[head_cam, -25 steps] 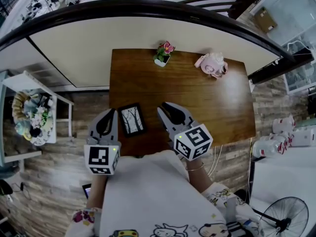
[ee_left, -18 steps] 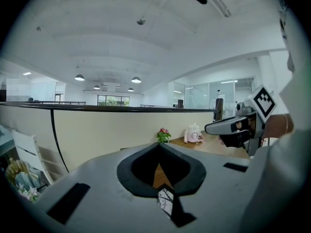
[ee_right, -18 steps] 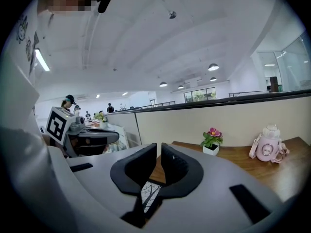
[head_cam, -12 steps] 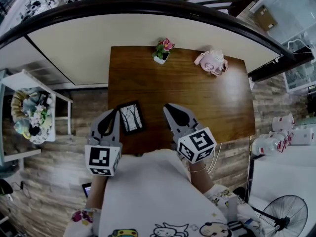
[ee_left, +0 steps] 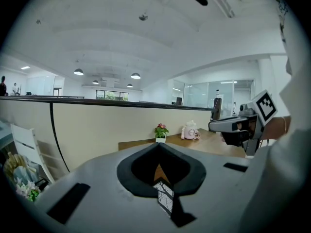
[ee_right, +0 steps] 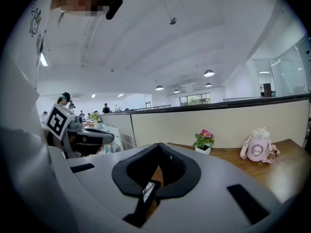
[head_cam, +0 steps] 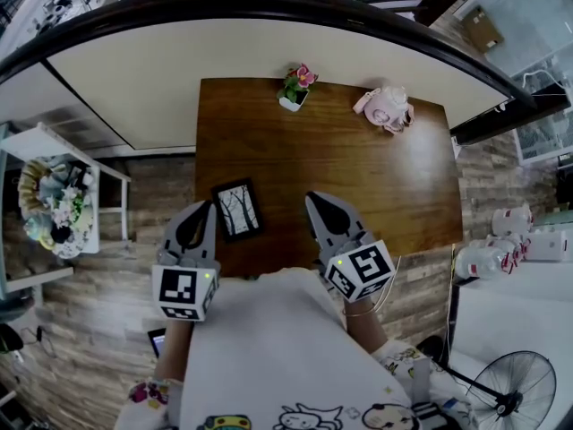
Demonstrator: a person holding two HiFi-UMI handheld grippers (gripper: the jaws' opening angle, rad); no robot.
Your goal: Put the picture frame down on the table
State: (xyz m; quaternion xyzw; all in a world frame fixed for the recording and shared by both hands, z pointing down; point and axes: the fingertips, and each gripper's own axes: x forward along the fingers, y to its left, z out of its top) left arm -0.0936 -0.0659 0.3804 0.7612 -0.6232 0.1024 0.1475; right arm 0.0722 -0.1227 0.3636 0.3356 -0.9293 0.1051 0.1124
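Frame (head_cam: pixel 238 210): a flat black rectangle around a pale print of bare trees. It lies face up on the glossy brown wooden desk (head_cam: pixel 358 159), near the front left corner. It sits free between the two grey grippers, just beside the left gripper (head_cam: pixel 207 208), whose fingers are closed on nothing. The right gripper (head_cam: pixel 314 201) has drawn off to the right since a second ago. Its fingers have just been closing and now meet, empty.

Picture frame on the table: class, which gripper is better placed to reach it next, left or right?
Probably left. The left gripper, shut, sits just beside the picture frame; the right gripper, jaws just closed empty, is farther off.
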